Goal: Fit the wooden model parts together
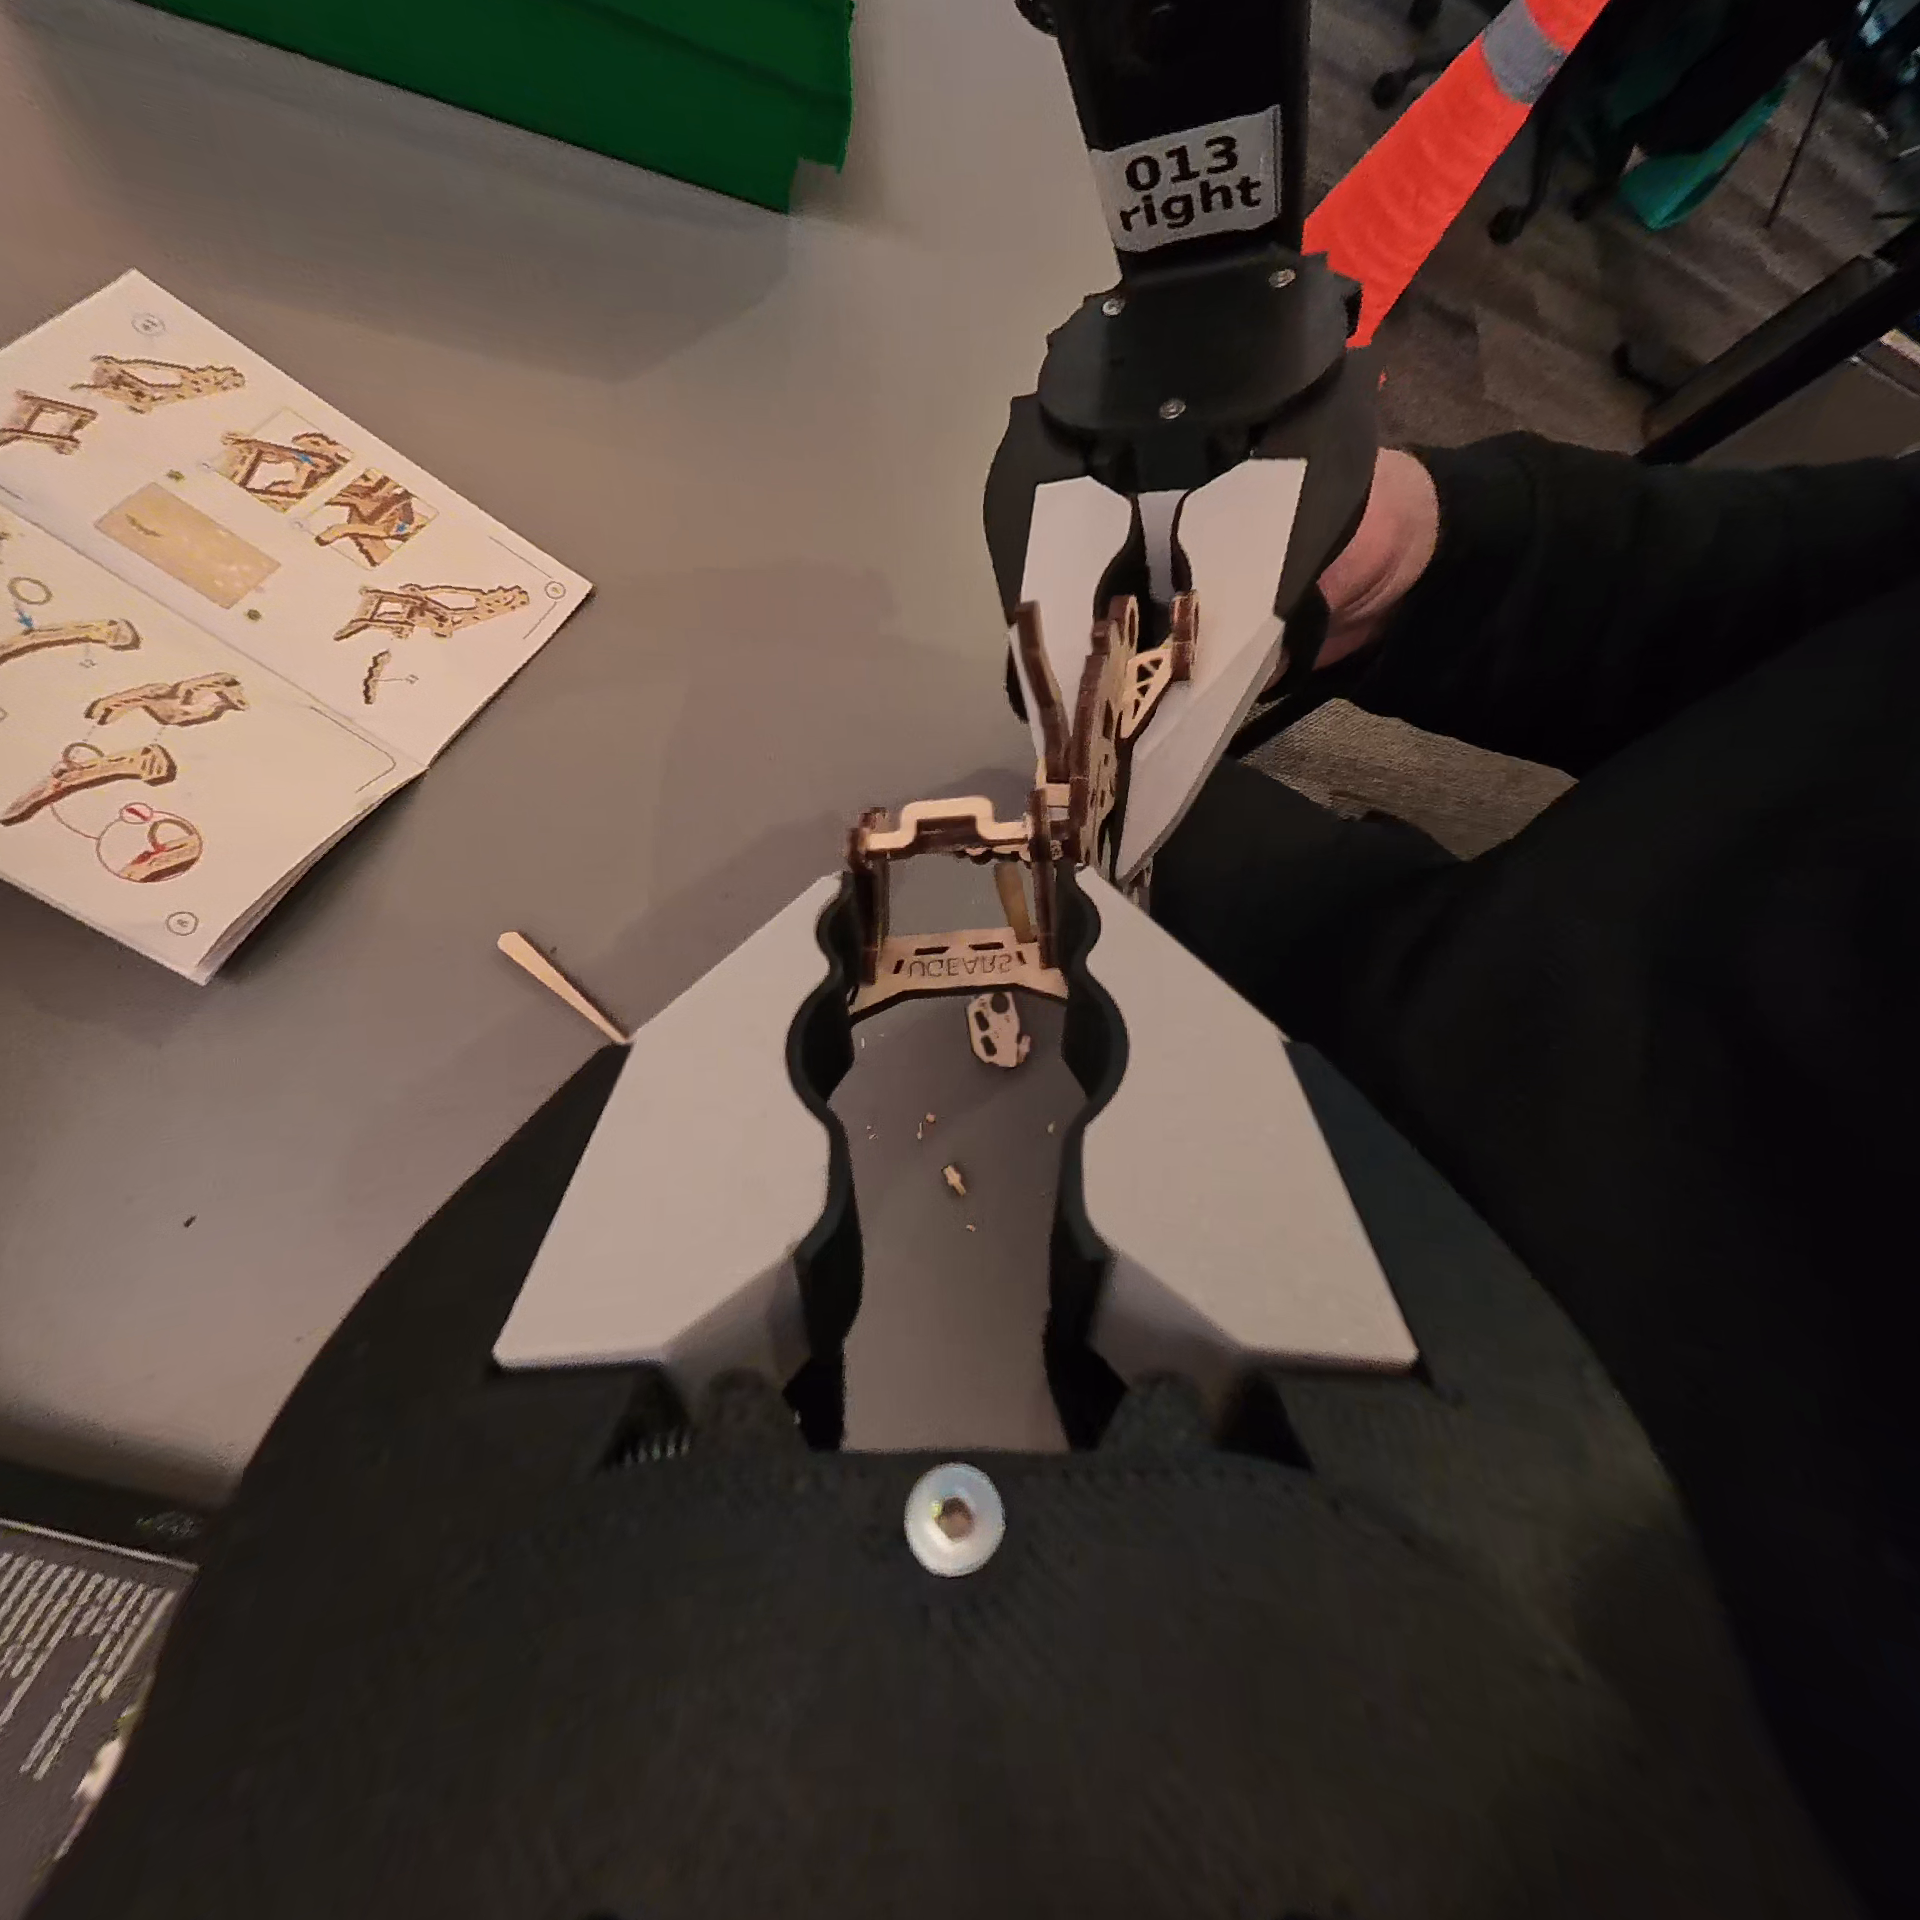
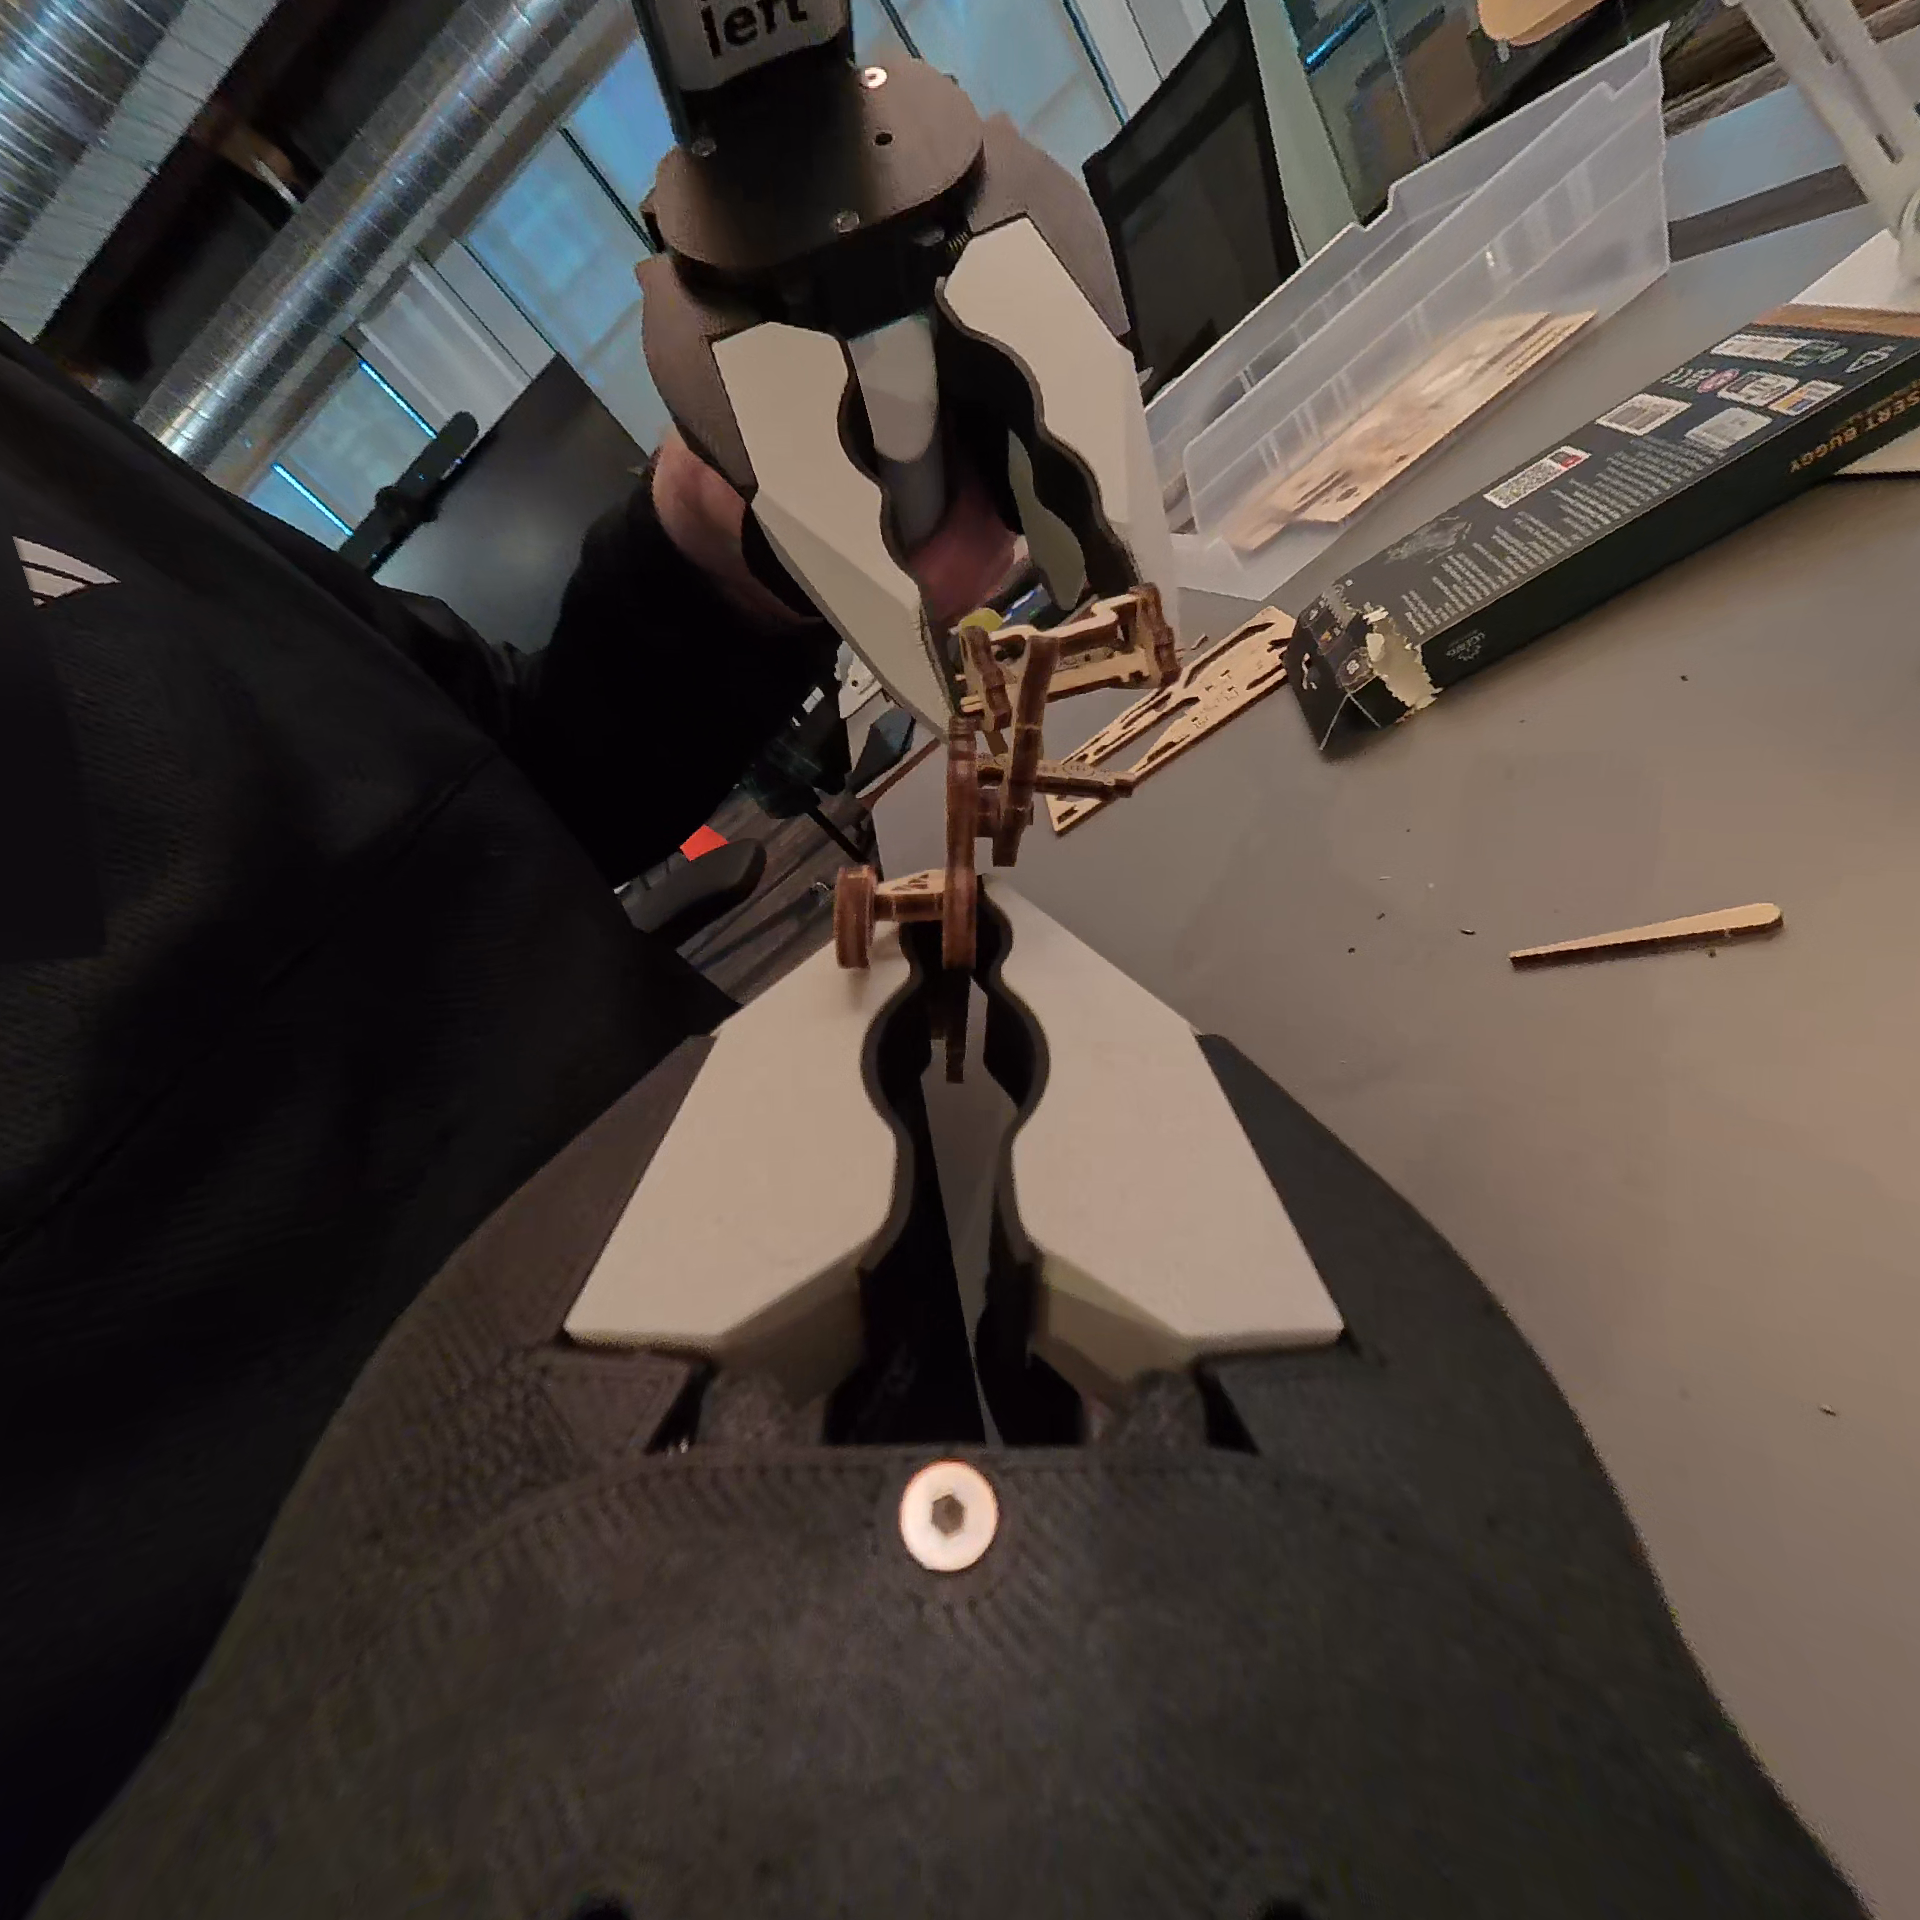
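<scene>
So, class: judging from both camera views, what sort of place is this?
Probably an office or lab workspace: a grey table, large windows, exposed silver ducting overhead, and a dark monitor beyond a clear plastic bin.

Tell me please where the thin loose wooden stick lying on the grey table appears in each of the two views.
Left wrist view: the wooden stick lies left of centre, just beside the left claw, below the instruction booklet.
Right wrist view: the wooden stick lies at the right, flat on the table, below the dark box.
Shared landmark: the wooden frame held in the left claw, seen at upper centre in the right wrist view.
</scene>
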{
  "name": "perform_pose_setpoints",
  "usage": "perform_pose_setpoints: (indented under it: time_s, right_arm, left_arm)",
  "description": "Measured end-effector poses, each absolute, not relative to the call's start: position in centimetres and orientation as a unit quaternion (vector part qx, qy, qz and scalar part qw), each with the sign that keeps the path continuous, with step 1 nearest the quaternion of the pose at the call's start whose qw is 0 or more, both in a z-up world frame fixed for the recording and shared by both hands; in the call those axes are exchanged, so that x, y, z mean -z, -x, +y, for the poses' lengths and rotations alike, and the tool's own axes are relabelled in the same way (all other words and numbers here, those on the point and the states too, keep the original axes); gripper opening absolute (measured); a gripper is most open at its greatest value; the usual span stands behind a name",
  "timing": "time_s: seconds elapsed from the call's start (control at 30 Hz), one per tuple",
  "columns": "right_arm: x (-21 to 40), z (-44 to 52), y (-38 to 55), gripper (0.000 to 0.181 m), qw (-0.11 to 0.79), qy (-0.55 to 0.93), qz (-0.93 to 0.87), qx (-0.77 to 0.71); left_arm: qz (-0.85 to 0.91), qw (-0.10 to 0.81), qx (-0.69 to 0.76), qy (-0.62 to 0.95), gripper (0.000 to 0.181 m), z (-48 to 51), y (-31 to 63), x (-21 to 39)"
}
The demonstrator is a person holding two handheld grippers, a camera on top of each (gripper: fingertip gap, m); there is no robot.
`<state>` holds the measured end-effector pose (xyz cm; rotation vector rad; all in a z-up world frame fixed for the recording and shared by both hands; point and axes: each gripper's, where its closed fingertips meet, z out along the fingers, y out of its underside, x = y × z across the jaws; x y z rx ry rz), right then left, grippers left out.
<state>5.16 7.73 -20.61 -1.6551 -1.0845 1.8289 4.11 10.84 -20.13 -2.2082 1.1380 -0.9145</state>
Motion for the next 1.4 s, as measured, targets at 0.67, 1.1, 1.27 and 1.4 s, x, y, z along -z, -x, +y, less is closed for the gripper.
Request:
perform_pose_setpoints:
  time_s: [0.67, 1.1, 1.27, 1.4]
  right_arm:
    - [20.4, 8.1, -5.4, 0.0, 0.209, 0.6, -0.37, -0.678]
    - [21.6, 7.4, -4.9, 0.0, 0.21, 0.625, -0.418, -0.625]
    - [21.7, 7.4, -5.0, 0.0, 0.212, 0.629, -0.43, -0.613]
    - [21.7, 7.4, -5.1, 0.0, 0.213, 0.628, -0.43, -0.612]
  left_arm:
    - [0.412, 0.239, 0.328, 0.816, 0.035, 11.2, -4.0, 20.3]
    - [0.51, 0.181, 0.248, 0.803, 0.035, 10.7, -3.8, 21.2]
    - [0.535, 0.158, 0.255, 0.79, 0.035, 11.0, -4.0, 21.0]
    - [0.56, 0.137, 0.238, 0.782, 0.035, 10.9, -3.9, 21.7]
